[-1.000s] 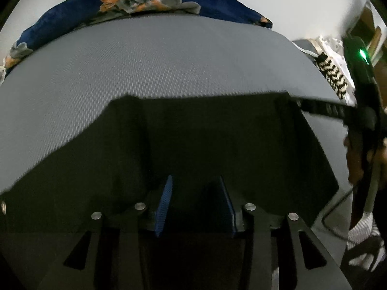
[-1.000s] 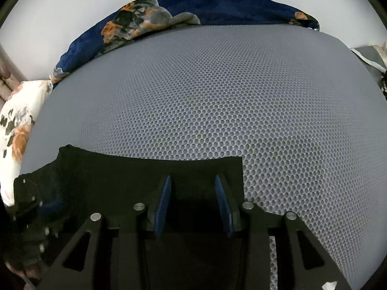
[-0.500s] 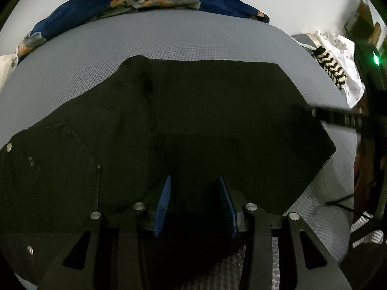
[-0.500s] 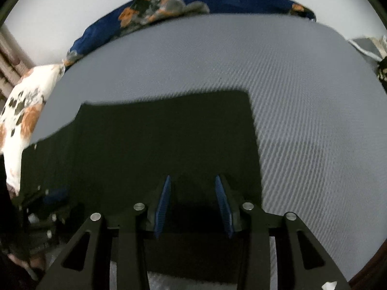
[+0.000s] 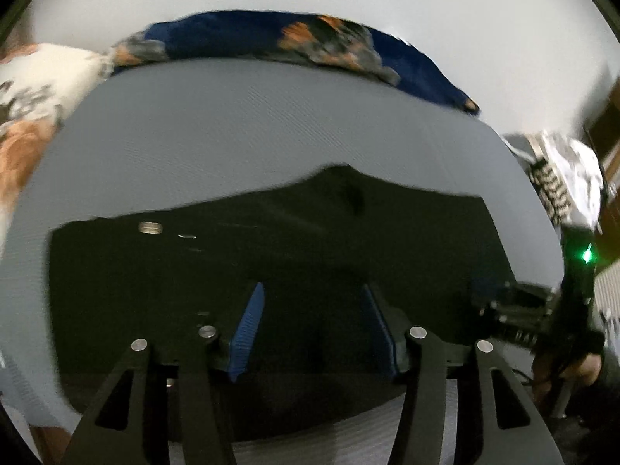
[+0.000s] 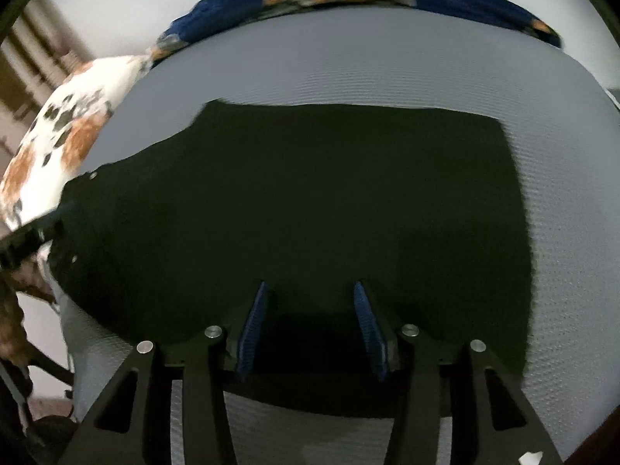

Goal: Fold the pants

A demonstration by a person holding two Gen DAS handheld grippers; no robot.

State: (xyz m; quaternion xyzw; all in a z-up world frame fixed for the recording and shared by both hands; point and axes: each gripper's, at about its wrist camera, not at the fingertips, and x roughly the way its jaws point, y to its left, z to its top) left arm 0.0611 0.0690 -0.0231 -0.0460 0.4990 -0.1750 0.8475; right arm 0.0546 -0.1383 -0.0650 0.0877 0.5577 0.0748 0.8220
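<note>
Black pants (image 5: 310, 240) lie flat on a grey mesh bed (image 5: 232, 128), a metal waist button (image 5: 150, 228) showing at their left. My left gripper (image 5: 314, 290) is open above the near edge of the pants, holding nothing. In the right wrist view the same pants (image 6: 310, 201) spread wide across the bed (image 6: 387, 66). My right gripper (image 6: 310, 288) is open over their near edge and empty. The other gripper shows at the right edge of the left wrist view (image 5: 542, 310).
A dark blue floral blanket (image 5: 310, 38) lies along the far edge of the bed. A white and orange floral pillow (image 6: 69, 128) sits at the left. Patterned clothes (image 5: 558, 178) lie at the right, beside the bed.
Both grippers have let go of the pants and drawn back. The pants, lifted a second ago, now lie spread flat on the bed. Both views have swung left.
</note>
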